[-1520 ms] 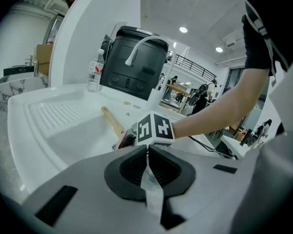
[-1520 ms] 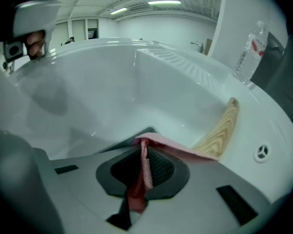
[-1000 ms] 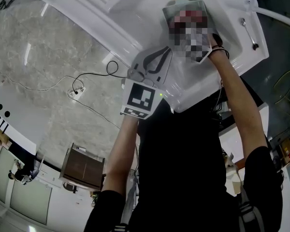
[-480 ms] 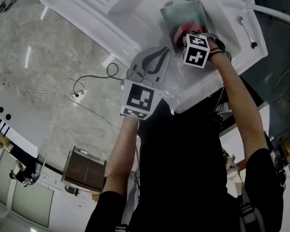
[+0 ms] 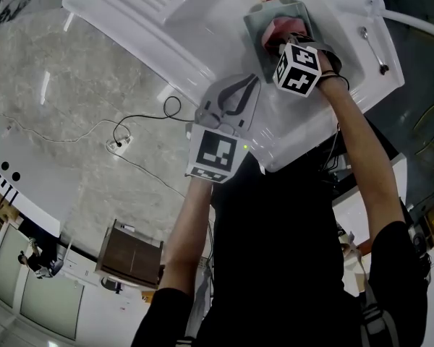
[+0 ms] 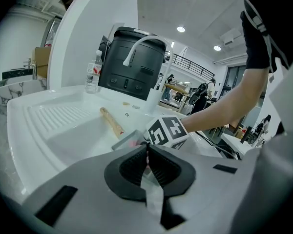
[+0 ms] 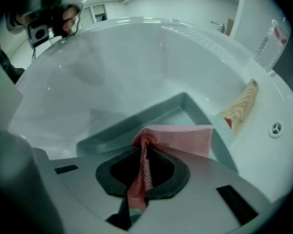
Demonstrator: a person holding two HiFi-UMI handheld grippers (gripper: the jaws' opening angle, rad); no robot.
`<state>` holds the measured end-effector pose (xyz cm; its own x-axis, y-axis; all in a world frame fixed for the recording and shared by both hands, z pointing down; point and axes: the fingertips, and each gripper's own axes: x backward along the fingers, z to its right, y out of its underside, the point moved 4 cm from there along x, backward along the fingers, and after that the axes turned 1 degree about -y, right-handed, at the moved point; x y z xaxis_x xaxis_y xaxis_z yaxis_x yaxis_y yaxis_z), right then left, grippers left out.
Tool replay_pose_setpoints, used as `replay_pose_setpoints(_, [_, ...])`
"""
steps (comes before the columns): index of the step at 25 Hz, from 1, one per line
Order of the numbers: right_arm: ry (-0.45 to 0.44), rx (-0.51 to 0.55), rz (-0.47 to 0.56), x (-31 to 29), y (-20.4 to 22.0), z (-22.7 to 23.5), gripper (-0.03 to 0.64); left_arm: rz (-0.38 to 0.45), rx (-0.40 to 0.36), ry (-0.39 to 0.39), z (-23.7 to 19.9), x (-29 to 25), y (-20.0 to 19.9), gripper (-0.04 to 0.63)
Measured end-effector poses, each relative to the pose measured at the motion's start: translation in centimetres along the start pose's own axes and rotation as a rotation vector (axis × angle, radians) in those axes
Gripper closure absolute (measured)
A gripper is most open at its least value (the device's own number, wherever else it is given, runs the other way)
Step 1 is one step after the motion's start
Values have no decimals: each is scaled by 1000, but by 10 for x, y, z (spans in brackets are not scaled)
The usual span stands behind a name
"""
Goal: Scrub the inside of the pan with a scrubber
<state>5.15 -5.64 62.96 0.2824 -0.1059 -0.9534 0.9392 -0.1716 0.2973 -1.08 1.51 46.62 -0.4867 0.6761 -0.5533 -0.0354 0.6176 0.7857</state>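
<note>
The scrubbing is looking under way but far from finished. The right tool is clenching the pink scrubber and holding it at the near wall of the pan, which is lying in the sink with its wooden handle pointing away. Most of the pan's floor is showing bare beyond the scrubber, so it is probably waiting to be covered. The right arm is stretching forward over the sink, tilting its tool down into the pan. The left arm is reaching forward too, but its tool is hovering apart from the pan, jaws pinching only a thin pale strip that I cannot identify.
</note>
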Motion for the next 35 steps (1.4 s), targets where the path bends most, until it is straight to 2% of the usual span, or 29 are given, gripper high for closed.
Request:
replay_pose_setpoints(4, [148,-38,80,3,-18,32,569,-2,2,6,-1,0,-1,555])
replay_pose_setpoints(7, [261,-20,106,6,-25,51,571,-2,4,6,-2,0,-1,555])
replay_pose_setpoints(11, [390,69,70,8,-22,61,578,-4,4,5,0,-1,-1,557])
replay_pose_setpoints(14, [418,128,15,7,-14,57,578,-7,5,5,-1,-2,0,555])
replay_pose_setpoints(16, [368,119,-3,7,-8,47,578,-9,7,4,-2,-2,1,557])
replay_pose_setpoints(19, [239,100,-13,6,1,25,578,-8,12,3,-1,-2,0,555])
replay_pose_setpoints(24, [75,139,-60,3,15,-12,578,-4,20,-7,-4,-3,-1,555])
replay_pose_setpoints(30, [-100,125,-208,0,35,-37,572,-7,8,-2,-3,-5,0,555])
replay_pose_setpoints(33, [-158,116,-277,3,41,-41,574,-11,1,-3,-1,-4,0,555])
replay_pose_setpoints(35, [-143,137,-313,4,44,-36,573,-10,-4,-3,0,-3,0,555])
